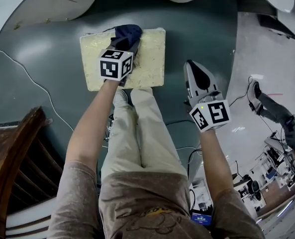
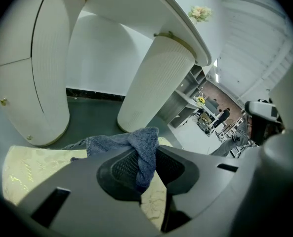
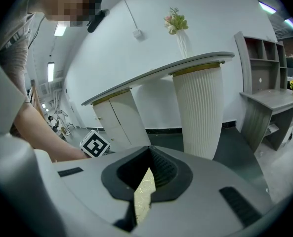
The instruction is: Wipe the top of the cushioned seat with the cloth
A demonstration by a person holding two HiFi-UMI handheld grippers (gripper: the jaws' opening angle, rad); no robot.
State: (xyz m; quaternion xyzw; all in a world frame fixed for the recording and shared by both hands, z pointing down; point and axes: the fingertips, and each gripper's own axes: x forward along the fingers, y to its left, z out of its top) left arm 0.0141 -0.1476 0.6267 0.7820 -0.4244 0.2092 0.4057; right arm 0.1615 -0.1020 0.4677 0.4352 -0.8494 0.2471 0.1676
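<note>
The cushioned seat [image 1: 149, 59] is a cream patterned square pad lying on the dark green floor in front of the person's feet. A dark blue cloth [image 1: 128, 34] rests on its far edge, near the middle. My left gripper [image 1: 126, 44] is shut on the cloth and holds it down on the seat. The left gripper view shows the cloth [image 2: 144, 147] pinched between the jaws, with the seat [image 2: 27, 167] below. My right gripper [image 1: 191, 68] hangs to the right of the seat over the floor, shut and holding nothing. A strip of seat [image 3: 144, 191] shows behind its jaws.
Two white ribbed table pedestals [image 2: 156, 83] stand just beyond the seat. A dark wooden chair [image 1: 13, 153] is at the near left. A thin white cable [image 1: 33, 81] runs over the floor on the left. Someone's leg and shoe [image 1: 266, 103] are at the right.
</note>
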